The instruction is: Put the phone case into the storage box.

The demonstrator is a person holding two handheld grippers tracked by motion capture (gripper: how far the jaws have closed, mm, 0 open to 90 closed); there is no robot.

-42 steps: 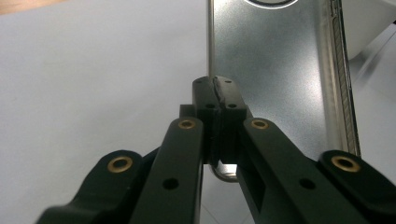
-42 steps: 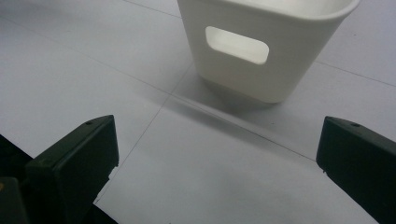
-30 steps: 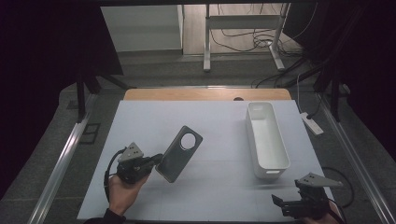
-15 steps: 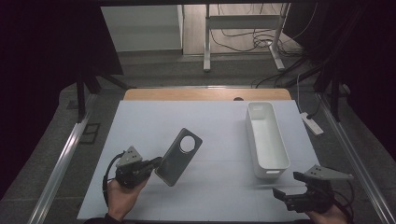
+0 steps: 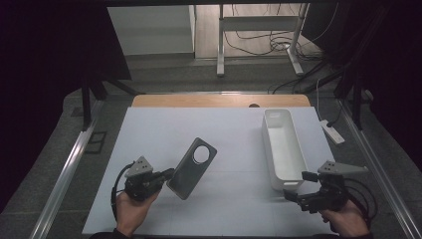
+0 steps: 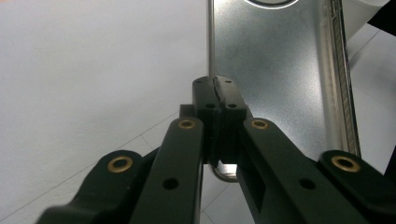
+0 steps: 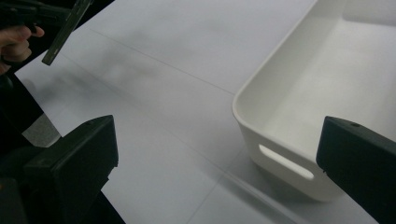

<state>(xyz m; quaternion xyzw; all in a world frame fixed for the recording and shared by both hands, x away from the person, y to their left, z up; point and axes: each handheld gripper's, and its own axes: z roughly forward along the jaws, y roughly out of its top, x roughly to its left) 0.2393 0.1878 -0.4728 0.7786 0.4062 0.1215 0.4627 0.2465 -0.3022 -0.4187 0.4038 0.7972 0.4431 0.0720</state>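
White table [image 5: 149,129], left gripper [image 5: 166,175] jaws pinching phone case [image 5: 193,167] edge, right gripper [image 5: 298,189] jaws wide, empty

Left gripper [image 5: 166,175] clamping grey phone case [image 5: 192,168], white bin [image 5: 282,149], right gripper [image 5: 297,187]

Phone case [image 5: 192,167] left of bin [image 5: 282,149], both over the table [image 5: 234,129]

Left hand [image 5: 130,211] at the near left, wrapped under its hand-held gripper [image 5: 166,174], jaws pinched tight and pointing right; right hand [image 5: 346,222] at the near right, hand-held gripper [image 5: 297,186] aimed left, jaws spread wide
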